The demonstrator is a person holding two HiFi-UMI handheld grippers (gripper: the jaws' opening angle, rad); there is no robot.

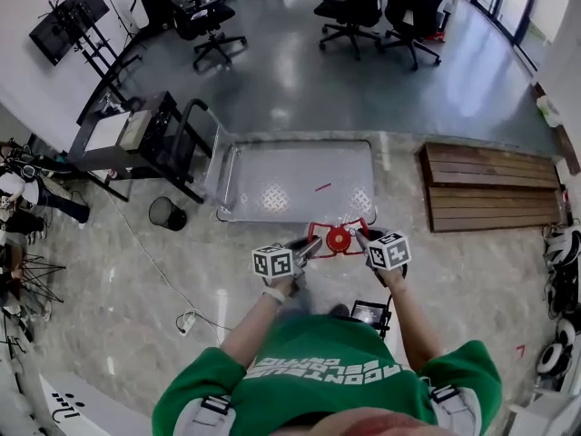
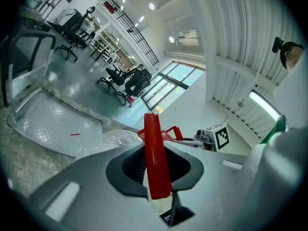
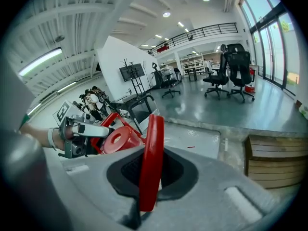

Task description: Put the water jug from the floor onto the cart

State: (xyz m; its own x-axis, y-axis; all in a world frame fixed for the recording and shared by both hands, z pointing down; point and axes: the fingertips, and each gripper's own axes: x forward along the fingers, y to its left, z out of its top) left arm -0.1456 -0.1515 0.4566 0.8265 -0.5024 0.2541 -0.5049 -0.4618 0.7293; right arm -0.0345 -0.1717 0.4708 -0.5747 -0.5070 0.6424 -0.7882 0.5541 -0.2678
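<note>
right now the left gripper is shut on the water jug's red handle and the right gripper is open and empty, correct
No. The right gripper is not open and empty: the right gripper view shows its fingers shut on the red handle of the water jug too. The left gripper is shut on that handle, as you said.

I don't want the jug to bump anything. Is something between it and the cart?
Nothing visible stands between the jug and the cart. The left gripper and right gripper hold its red handle.
</note>
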